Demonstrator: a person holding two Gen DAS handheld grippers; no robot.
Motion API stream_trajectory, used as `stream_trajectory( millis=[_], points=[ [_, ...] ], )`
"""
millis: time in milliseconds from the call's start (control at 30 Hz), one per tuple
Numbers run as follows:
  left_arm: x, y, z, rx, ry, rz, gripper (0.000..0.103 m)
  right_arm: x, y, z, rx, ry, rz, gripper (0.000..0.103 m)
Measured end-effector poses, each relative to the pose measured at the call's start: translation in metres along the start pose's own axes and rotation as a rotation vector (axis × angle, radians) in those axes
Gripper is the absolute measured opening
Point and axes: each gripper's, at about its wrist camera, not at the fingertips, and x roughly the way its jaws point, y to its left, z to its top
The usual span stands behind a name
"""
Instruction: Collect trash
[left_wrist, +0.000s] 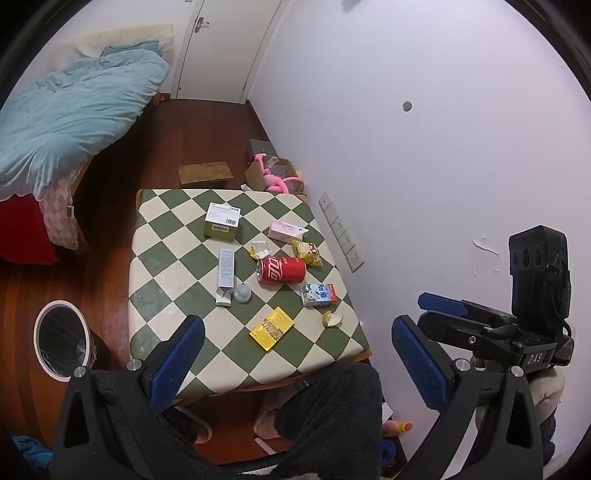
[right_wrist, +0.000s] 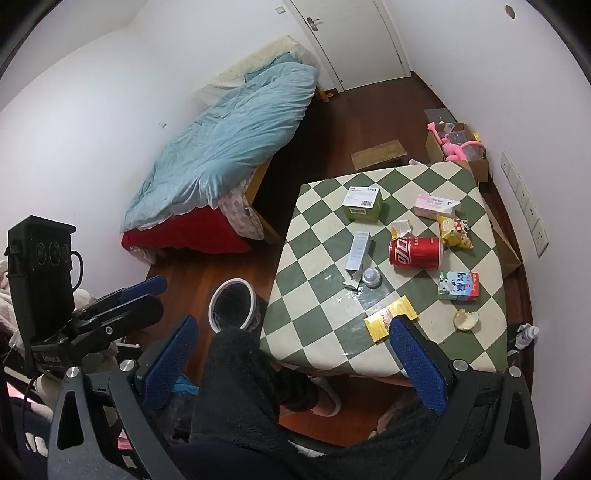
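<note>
A green-and-cream checkered table (left_wrist: 173, 258) (right_wrist: 325, 332) holds trash: a red cola can (left_wrist: 282, 270) (right_wrist: 415, 252) on its side, a milk carton (left_wrist: 319, 294) (right_wrist: 458, 286), a yellow packet (left_wrist: 271, 328) (right_wrist: 384, 319), a snack bag (left_wrist: 307, 252) (right_wrist: 456, 227), a pink box (left_wrist: 287, 230) (right_wrist: 434, 205), a green box (left_wrist: 222, 221) (right_wrist: 362, 204), a slim grey box (left_wrist: 226, 271) (right_wrist: 357, 251), a small clear cup (left_wrist: 242, 293) (right_wrist: 371, 277), a torn wrapper (left_wrist: 260, 248) and a peel (left_wrist: 332, 318) (right_wrist: 466, 319). My left gripper (left_wrist: 297, 343) and right gripper (right_wrist: 291, 343) are open and empty, held above the table's near edge.
A white-rimmed bin (left_wrist: 61, 339) (right_wrist: 232, 303) with a black liner stands on the wooden floor left of the table. A bed with a blue duvet (left_wrist: 74, 118) (right_wrist: 229, 147) is beyond. A cardboard box with a pink toy (left_wrist: 275, 173) (right_wrist: 460, 147) sits by the wall. My knees are below.
</note>
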Motion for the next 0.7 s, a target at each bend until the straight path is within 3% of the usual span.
stream_trajectory(
  millis=[700],
  points=[
    [-0.0040, -0.0005, 0.0033, 0.010, -0.005, -0.001, 0.103, -0.0018, 0.0054, -0.0002, 0.001, -0.001, -0.001, 0.103]
  ],
)
